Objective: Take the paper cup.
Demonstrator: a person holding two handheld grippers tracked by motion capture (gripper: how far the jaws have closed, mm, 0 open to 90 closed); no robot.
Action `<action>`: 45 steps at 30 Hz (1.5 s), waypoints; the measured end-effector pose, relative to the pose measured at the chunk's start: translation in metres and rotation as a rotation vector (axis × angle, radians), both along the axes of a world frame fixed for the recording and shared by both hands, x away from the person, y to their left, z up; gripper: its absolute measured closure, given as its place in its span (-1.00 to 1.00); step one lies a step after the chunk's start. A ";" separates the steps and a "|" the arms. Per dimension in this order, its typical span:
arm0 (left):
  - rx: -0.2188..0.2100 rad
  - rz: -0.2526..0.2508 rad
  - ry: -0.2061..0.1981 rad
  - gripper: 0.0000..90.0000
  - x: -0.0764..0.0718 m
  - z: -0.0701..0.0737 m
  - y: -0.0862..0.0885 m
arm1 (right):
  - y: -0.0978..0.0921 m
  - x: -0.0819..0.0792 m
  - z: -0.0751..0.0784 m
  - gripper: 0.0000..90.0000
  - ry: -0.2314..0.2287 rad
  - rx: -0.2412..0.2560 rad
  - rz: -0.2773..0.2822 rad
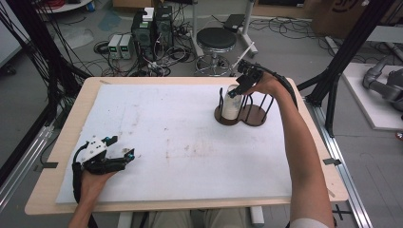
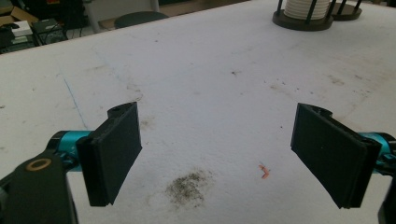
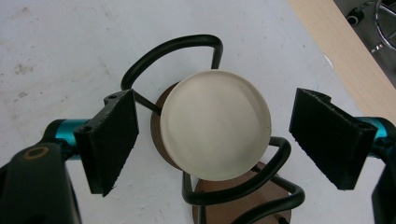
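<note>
While we look down from the high view, our right gripper hangs over the far right part of the white mat, right above a stack of white coasters that stands in a dark wire holder with two round brown bases. The jaws sit at the top of the stack; from here we cannot tell whether they touch it. Our left gripper rests low over the near left part of the mat, well apart from the holder, with its jaws spread and nothing between them.

Through the left gripper view, we see our left gripper wide open, both black pads clear of anything. Between the jaws lies bare mat with a dark smudge and a small orange scrap beside it. Far beyond the jaws, at the top edge, stands the holder with the coasters in it.

Through the right gripper view, we look straight down on the top coaster, a round cream disc that sits between the jaws of our right gripper. The jaws stand wide open, each pad just beside the disc's rim with a gap showing on both sides, so they grip nothing. Black wire loops of the holder curve around the stack, one beyond the jaws and others nearer us, over the second brown base.
</note>
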State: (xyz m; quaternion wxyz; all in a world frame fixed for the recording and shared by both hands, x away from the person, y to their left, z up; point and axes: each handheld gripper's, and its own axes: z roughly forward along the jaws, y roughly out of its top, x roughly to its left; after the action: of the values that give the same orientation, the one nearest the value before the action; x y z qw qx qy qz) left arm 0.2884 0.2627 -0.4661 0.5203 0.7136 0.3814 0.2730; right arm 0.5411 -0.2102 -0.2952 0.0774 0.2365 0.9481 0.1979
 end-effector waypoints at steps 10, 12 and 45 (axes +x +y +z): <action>-0.001 0.000 0.001 -0.64 0.000 0.000 0.000 | -0.002 0.002 -0.001 -0.29 0.019 -0.018 -0.009; 0.000 0.000 0.000 -0.64 0.000 0.000 0.000 | -0.002 0.002 0.000 -0.19 0.024 -0.014 -0.007; 0.003 0.003 0.000 -0.64 0.000 0.000 0.000 | -0.002 -0.028 0.105 -0.14 -0.094 0.097 -0.020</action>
State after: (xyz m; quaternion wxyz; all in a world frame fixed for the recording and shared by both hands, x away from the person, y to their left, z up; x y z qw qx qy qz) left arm 0.2883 0.2622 -0.4663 0.5189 0.7138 0.3821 0.2742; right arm 0.5134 -0.2120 -0.1906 0.1121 0.2396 0.9304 0.2538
